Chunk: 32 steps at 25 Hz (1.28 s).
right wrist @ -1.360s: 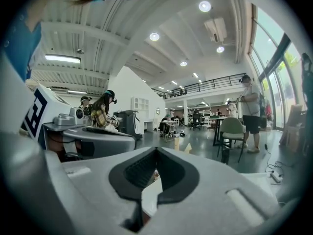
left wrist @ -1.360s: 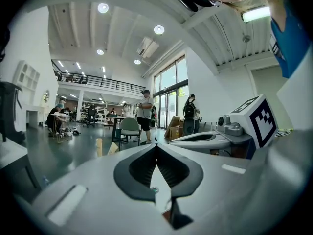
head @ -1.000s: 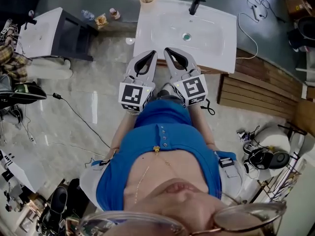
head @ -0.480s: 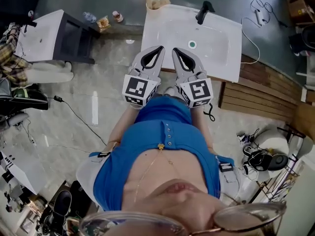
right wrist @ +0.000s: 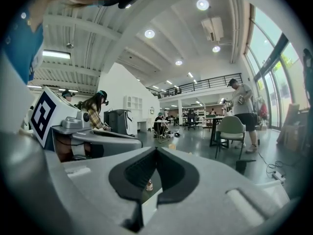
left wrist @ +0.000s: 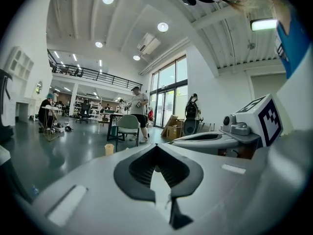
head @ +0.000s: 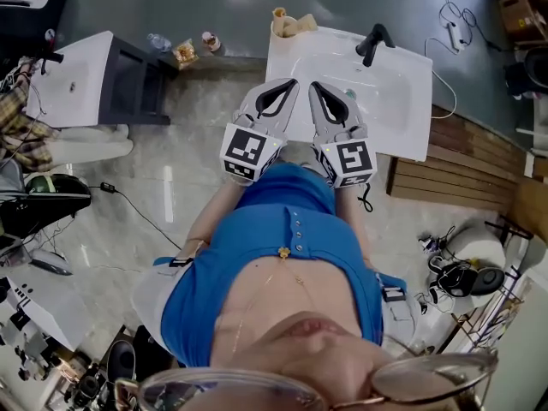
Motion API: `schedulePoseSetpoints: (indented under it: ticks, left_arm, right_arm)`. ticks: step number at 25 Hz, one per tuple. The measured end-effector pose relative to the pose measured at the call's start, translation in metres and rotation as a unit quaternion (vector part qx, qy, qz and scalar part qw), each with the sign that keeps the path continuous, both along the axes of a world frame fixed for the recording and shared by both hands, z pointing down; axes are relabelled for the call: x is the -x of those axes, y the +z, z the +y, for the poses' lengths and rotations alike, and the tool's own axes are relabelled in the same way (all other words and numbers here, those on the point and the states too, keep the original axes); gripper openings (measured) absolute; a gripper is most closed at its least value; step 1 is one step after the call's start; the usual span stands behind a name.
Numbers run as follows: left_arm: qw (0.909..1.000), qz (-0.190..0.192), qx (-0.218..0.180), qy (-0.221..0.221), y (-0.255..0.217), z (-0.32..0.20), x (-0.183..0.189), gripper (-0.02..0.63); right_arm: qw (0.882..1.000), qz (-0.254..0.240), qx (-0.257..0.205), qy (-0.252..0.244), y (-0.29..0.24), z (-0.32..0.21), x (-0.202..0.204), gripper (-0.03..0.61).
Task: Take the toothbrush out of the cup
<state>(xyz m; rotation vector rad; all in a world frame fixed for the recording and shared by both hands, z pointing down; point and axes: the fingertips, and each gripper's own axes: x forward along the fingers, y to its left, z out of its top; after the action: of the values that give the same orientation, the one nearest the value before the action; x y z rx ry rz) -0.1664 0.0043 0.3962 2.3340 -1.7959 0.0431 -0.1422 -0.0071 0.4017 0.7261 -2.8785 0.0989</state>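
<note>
As a person (head: 282,264) in a blue shirt stands at the near edge of a white washbasin (head: 402,84), the left claw (head: 289,84) and the right claw (head: 316,86) are held side by side. They sit just apart over the basin's near rim, both pointing toward its far side.

Each claw is pressed together and carries nothing. In the left gripper view the dark pads (left wrist: 134,170) meet at the tip with no object between them, and in the right gripper view the pads (right wrist: 172,176) are closed the same way. The square-marked cubes, left (head: 251,151) and right (head: 348,161), sit at the rear of the claws, close to the person's body.

The toothbrush (head: 278,13) shows only as a small pale shape rising from the cup (head: 281,26), too small to make out in detail. The cup stands at the basin's far left corner, well apart from both claws, and a black tap (head: 374,41) stands on the far rim to its right.

A white cabinet (head: 73,84) stands to the left of the basin, with small bottles (head: 182,52) on the floor between them. A slatted wooden platform (head: 462,161) lies to the right. The gripper views look out over an open hall, where a standing figure (left wrist: 137,106) is beside a chair (left wrist: 128,126).
</note>
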Motion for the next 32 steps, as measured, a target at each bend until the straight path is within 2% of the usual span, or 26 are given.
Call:
schedulePoseSetpoints:
  ticks: [8,12,17,32]
  left_arm:
    - [0.9997,0.002,0.011,0.023,0.008,-0.014,0.044,0.002]
    - [0.9993,0.002,0.016,0.033,0.019,-0.019,0.052,0.002]
    - [0.9993,-0.005,0.028,0.026,0.024,-0.032,0.062,0.002]
    - [0.9973,-0.002,0.034,-0.065,0.026,-0.077,0.070,0.002]
  right_arm:
    - [0.999,0.010,0.003,0.040,0.008,-0.017,0.035,0.002]
    - [0.998,0.013,0.006,0.063,0.016,-0.022,0.036,0.002]
    - [0.997,0.017,0.005,0.074,0.016,-0.039,0.034,0.002]
    - [1.000,0.027,-0.009,-0.010,0.013,-0.097,0.019,0.002]
